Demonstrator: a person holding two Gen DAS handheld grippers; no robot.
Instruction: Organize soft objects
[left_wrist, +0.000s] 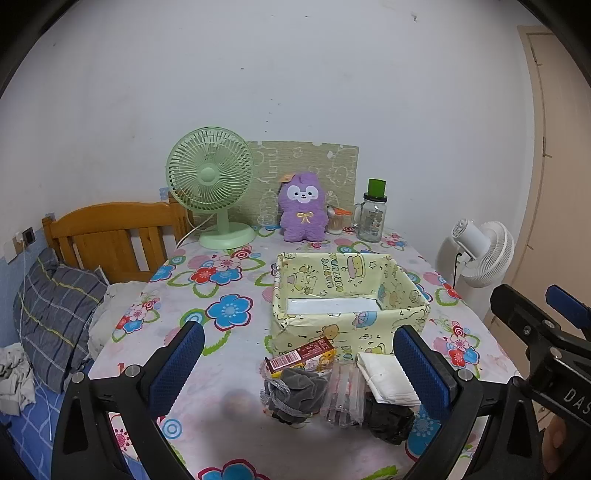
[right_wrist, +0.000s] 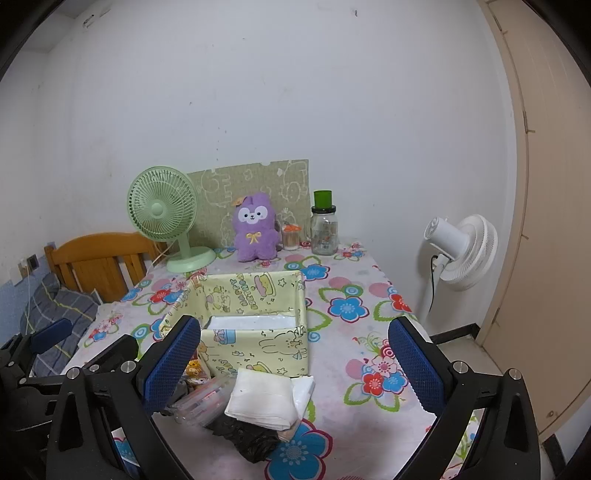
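A small heap of soft things lies on the flower-printed tablecloth (left_wrist: 221, 280) directly ahead of both grippers: a grey drawstring velvet pouch (left_wrist: 295, 387), a clear plastic zip bag (left_wrist: 341, 391), a folded white cloth (right_wrist: 264, 398) and a crumpled black plastic bag (right_wrist: 247, 439) partly under that cloth. A small red-and-yellow cartoon carton (left_wrist: 303, 356) rests on the pouch's far side. Just beyond the heap stands an open pale-yellow box wrapped in cartoon birthday paper (left_wrist: 351, 295), touching or nearly touching the pile.

The left gripper (left_wrist: 299, 365) hangs over the heap, its blue-padded fingers spread wide on either side and holding nothing. The right gripper (right_wrist: 295, 358) is likewise released, fingers apart, the cloth between them.

Farther past the box sit a purple plush toy (left_wrist: 303, 210), a mint-green desk fan (left_wrist: 210, 184) and a glass jar with a green lid (left_wrist: 373, 212).
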